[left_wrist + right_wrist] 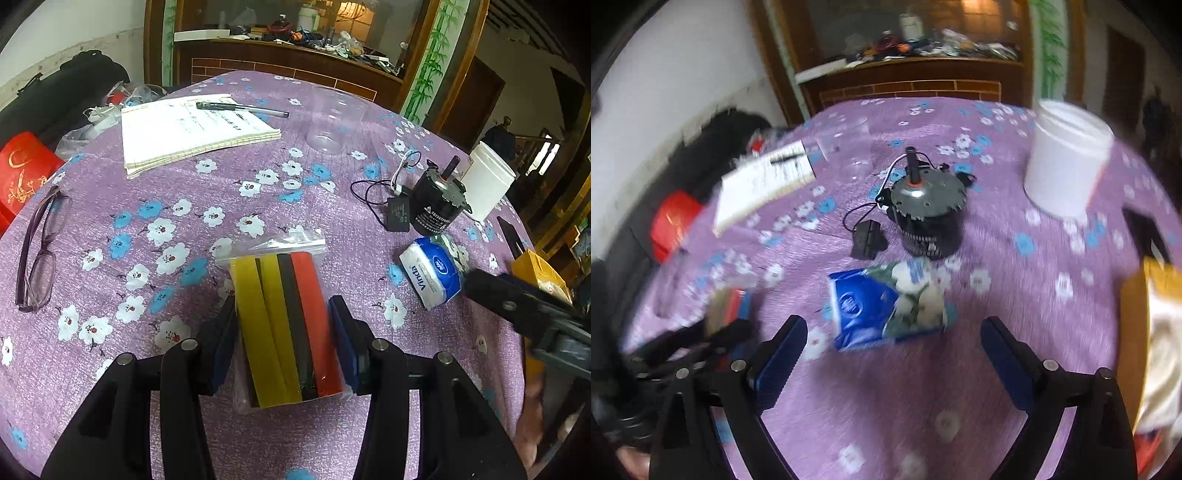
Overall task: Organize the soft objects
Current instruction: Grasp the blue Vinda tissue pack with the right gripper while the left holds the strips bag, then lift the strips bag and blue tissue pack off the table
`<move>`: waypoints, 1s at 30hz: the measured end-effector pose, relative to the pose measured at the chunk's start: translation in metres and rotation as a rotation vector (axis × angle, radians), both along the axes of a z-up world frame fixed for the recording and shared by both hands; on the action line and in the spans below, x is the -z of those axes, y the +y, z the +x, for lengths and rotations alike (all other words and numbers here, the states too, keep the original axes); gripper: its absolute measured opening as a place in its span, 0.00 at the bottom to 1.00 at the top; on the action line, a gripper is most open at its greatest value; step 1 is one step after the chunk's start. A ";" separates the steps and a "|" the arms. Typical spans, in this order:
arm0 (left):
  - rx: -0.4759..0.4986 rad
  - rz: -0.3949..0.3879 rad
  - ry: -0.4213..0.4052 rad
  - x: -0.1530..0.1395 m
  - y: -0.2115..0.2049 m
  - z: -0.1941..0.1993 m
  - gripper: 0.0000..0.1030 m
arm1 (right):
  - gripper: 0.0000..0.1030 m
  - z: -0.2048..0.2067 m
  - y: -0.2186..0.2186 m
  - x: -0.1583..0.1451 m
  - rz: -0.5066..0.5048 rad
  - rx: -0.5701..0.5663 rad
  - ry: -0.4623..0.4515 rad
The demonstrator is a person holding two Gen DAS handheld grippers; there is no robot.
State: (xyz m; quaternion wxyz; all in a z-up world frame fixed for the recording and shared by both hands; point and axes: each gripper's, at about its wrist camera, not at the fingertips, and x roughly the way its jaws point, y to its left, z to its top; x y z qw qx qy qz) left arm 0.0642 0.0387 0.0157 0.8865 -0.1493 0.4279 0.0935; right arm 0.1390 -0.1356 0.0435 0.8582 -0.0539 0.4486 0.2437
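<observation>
Left tongs point(282, 339) gripping clear bag point(280, 325), yellow, black, red strips

Notebook point(192, 129) with pen point(242, 109), glasses point(38, 254), motor point(436, 206), white jar point(487, 184).

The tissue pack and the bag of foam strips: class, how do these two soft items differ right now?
The bag of foam strips is clear plastic showing yellow, black and red strips; the tissue pack is an opaque blue and white wrapper with a floral end. The bag sits between the fingers of the left tool; the tissue pack lies free ahead of the open right tool. Both rest on the purple flowered tablecloth.
</observation>
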 end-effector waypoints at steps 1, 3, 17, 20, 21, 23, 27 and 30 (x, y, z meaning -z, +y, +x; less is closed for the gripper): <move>0.001 -0.003 0.001 0.000 0.000 0.000 0.45 | 0.94 0.002 0.005 0.002 -0.016 -0.017 -0.006; 0.002 -0.009 0.002 0.000 0.000 0.001 0.45 | 0.94 0.005 0.017 0.008 -0.047 -0.054 0.008; 0.089 0.031 -0.047 -0.008 -0.019 -0.005 0.45 | 0.73 -0.045 -0.016 -0.009 0.041 0.078 -0.035; 0.154 0.077 -0.067 -0.011 -0.036 -0.008 0.45 | 0.73 -0.071 -0.030 -0.014 0.056 0.111 -0.085; 0.174 0.093 -0.077 -0.013 -0.042 -0.009 0.45 | 0.73 -0.077 -0.035 -0.015 0.060 0.126 -0.121; 0.209 0.147 -0.104 -0.016 -0.054 -0.014 0.45 | 0.73 -0.082 -0.043 -0.019 0.052 0.150 -0.172; 0.248 0.234 -0.184 -0.027 -0.071 -0.024 0.45 | 0.73 -0.078 -0.059 -0.026 0.114 0.167 -0.183; 0.261 0.274 -0.242 -0.034 -0.077 -0.030 0.45 | 0.73 -0.080 -0.060 -0.028 0.109 0.177 -0.217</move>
